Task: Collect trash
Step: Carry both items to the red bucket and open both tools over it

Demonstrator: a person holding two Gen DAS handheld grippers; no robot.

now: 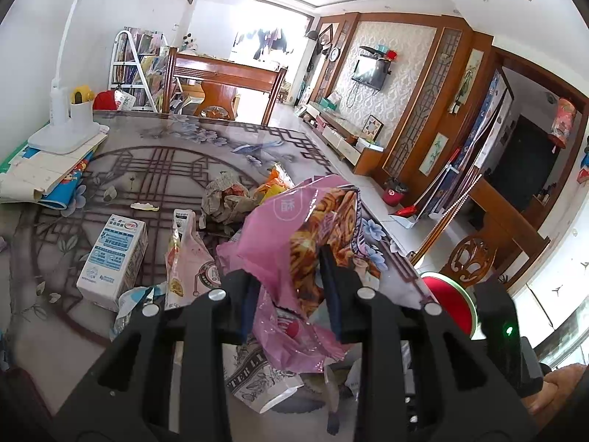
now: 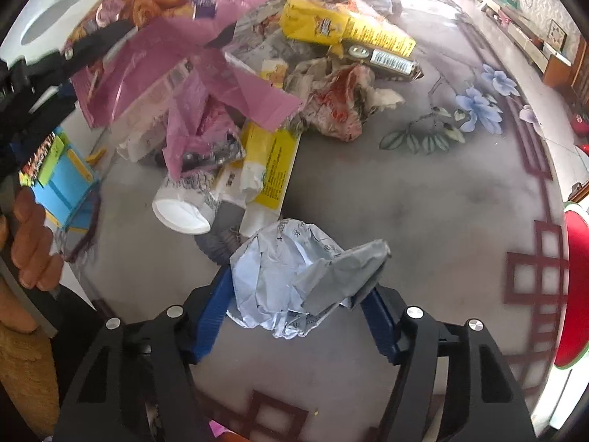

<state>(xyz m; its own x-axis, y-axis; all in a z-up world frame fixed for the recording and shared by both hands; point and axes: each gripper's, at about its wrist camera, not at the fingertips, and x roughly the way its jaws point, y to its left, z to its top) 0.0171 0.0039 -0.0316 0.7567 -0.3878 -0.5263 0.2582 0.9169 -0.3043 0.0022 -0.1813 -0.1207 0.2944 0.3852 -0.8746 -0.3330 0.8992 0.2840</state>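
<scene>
- Left wrist view, lower left: a milk carton [image 1: 112,261] is seen lying on the table [image 1: 154,169], untouched, beside a pink packet [image 1: 187,258].
- Centre: the left gripper [image 1: 291,294] is nearly shut, clamped on a pink snack bag [image 1: 294,228] held off the table; crumpled wrappers [image 1: 224,199] are left behind it.
- Right wrist view, upper left: the same snack bag is seen; yellow boxes [image 2: 346,29] are at upper centre.
- Lower centre: the right gripper [image 2: 294,294] is half open, its pads pressing a crumpled grey paper [image 2: 294,276].
- Step judged: the paper is being picked up.
- Next: it should be gripped firmly, lifted, and dropped into the held bag, probably.
</scene>
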